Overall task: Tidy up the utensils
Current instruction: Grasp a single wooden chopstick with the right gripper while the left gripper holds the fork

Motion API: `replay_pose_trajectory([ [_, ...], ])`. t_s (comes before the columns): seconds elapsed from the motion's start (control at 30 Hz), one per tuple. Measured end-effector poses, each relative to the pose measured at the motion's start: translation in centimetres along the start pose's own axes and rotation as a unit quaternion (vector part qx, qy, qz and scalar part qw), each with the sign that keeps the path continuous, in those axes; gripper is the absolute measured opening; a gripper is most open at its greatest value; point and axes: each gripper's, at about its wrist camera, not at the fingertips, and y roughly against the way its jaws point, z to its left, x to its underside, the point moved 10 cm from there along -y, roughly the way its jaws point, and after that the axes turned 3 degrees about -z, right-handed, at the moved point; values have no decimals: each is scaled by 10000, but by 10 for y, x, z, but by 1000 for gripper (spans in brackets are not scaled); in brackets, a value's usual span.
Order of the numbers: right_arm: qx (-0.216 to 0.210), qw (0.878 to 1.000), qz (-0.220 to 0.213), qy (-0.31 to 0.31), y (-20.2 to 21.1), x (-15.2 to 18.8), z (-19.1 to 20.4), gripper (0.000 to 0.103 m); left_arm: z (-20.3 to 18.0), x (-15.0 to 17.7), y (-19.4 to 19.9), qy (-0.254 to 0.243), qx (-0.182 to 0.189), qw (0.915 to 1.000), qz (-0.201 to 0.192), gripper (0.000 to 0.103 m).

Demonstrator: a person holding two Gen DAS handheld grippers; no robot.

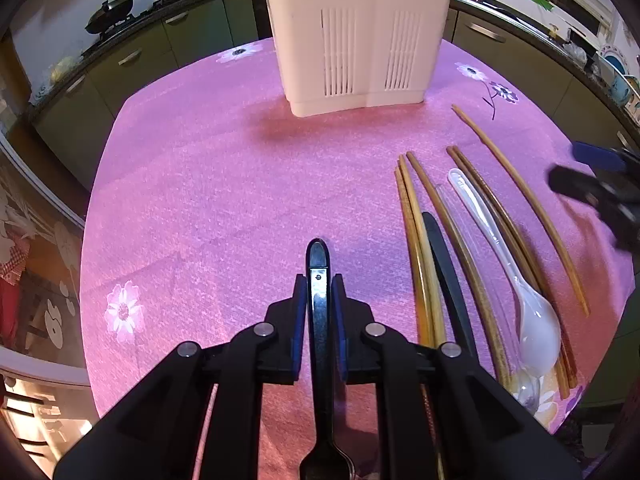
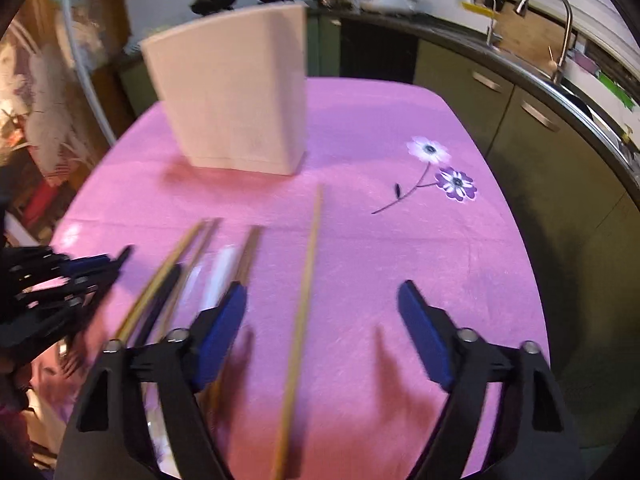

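In the left wrist view my left gripper [image 1: 319,279] is shut on the handle of a black fork [image 1: 318,254], held just above the pink cloth. The handle tip sticks out past the pads. To its right lie several wooden chopsticks [image 1: 420,256], a black utensil [image 1: 446,268] and a white spoon [image 1: 536,328]. The white utensil holder [image 1: 356,40] stands at the far side. In the right wrist view my right gripper [image 2: 322,285] is open, low over the cloth. A lone chopstick [image 2: 306,292] lies between its jaws, and neither pad touches it.
The table carries a pink flowered cloth [image 1: 200,200]. Kitchen counters with cabinets, woks [image 1: 108,14] and a sink tap [image 2: 560,20] ring the table. The right gripper [image 1: 592,184] shows blurred at the left view's right edge. The left gripper [image 2: 72,276] shows at the right view's left edge.
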Motion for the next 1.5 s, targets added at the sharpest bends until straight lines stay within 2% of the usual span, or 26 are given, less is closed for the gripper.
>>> replay_pose_trajectory([
  [0.07, -78, 9999, 122, 11, -12, -4, -1, 70, 0, -1, -1, -3, -1, 10000, -9, 12],
  [0.23, 93, 9985, 452, 280, -44, -18, -2, 66, 2, -2, -3, 39, 55, 10000, -21, 12],
  [0.33, 37, 9962, 789, 363, -62, -21, 0, 65, 3, -3, -4, 76, 114, 9999, -12, 12],
  [0.37, 17, 9945, 981, 359, -71, -20, 0, 66, 3, -4, -4, 87, 143, 9999, -5, 12],
  [0.47, -133, 9932, 1129, 265, -84, -28, -3, 71, 5, -5, -4, 107, 191, 9998, 13, 12],
  [0.6, -162, 9919, 1231, 281, -95, -36, -4, 72, 5, -6, -5, 90, 186, 9998, 28, 12],
  [0.63, -163, 9918, 1239, 273, -97, -37, -5, 67, 5, -5, -5, 77, 178, 9998, 29, 12],
  [0.7, -188, 9916, 1223, 369, -95, -38, -3, 51, 5, -5, -5, 71, 185, 9998, 34, 12],
  [0.73, -214, 9918, 1210, 345, -93, -38, -2, 28, 5, -5, -5, 70, 192, 9998, 35, 12],
  [0.77, -207, 9916, 1231, 341, -93, -37, -2, 13, 6, -5, -4, 70, 196, 9998, 35, 12],
  [0.97, -232, 9909, 1284, 343, -88, -33, -3, 7, 6, -5, -5, 67, 203, 9998, 40, 12],
  [1.07, -198, 9919, 1194, 378, -83, -33, -3, 6, 5, -6, -6, 94, 218, 9997, 32, 12],
  [1.17, -407, 9951, 892, 151, -66, -41, -6, 6, 5, -7, -6, 119, 251, 9996, 41, 12],
  [1.37, -795, 9962, 230, -265, -11, -55, -13, 7, 7, -10, -4, 162, 307, 9994, 12, 12],
  [1.5, -892, 9953, -146, -342, 23, -62, -12, 7, 10, -15, 4, 183, 328, 9993, -78, 12],
])
